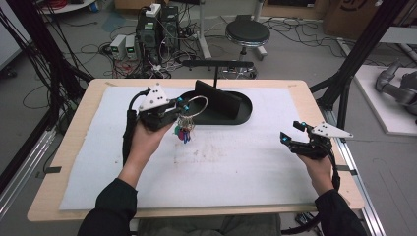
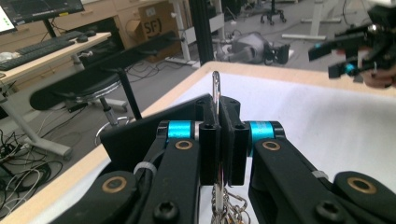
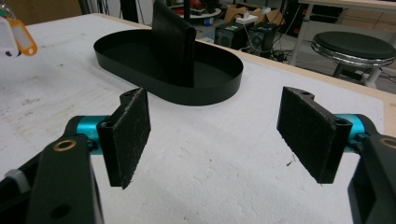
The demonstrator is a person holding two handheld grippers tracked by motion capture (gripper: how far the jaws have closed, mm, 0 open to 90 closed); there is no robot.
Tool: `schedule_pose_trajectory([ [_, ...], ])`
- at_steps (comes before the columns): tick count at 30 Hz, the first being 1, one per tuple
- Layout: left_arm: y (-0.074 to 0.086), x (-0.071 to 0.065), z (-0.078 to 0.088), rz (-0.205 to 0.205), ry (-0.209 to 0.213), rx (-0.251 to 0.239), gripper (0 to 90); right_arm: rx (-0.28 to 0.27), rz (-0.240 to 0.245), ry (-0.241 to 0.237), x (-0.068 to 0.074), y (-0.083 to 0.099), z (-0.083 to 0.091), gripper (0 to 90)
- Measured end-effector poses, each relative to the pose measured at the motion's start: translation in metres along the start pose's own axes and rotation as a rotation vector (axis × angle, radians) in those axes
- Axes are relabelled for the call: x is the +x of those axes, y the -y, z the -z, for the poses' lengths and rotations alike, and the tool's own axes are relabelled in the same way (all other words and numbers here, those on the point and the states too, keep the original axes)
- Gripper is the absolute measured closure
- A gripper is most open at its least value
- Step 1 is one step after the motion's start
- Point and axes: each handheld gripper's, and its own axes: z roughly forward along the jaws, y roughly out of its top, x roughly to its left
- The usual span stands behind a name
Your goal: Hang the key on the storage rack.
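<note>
key ring (image 2: pixel 216 88) lower part hidden between tool pads, key tags (image 3: pixel 16 35) cut off at edge

Silver key ring (image 1: pixel 195 105) — black tray (image 1: pixel 244 112), white mat (image 1: pixel 236 162)

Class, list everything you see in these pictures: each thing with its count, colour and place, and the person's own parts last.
Large metal key ring: one, silver, clamped in the left gripper.
Bunch of keys with plastic tags: one, pink, green and blue, hanging below the ring.
Oval tray with upright divider: one, black, far middle of the table.
White foam mat: one, covering the wooden table.
Round stool: one, black, on the floor beyond.
Left gripper: black, shut on the ring.
Right gripper: black, fingers open, over the mat's right.
</note>
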Motion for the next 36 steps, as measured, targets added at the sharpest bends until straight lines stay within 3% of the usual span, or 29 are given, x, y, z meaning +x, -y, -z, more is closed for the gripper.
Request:
schedule_pose_trajectory([
  [6, -0.009, 0.016, -0.007, 0.008, -0.008, -0.019, 86.4, -0.001, 0.002, -0.001, 0.000, 0.000, 0.000, 26.1],
  [19, -0.013, 0.050, -0.034, 0.076, -0.045, -0.064, 86.5, -0.006, -0.006, 0.000, -0.002, 0.000, -0.001, 26.2],
  [36, 0.018, 0.086, -0.067, 0.201, -0.111, -0.095, 86.7, -0.004, -0.010, -0.005, -0.003, 0.001, -0.002, 26.1],
])
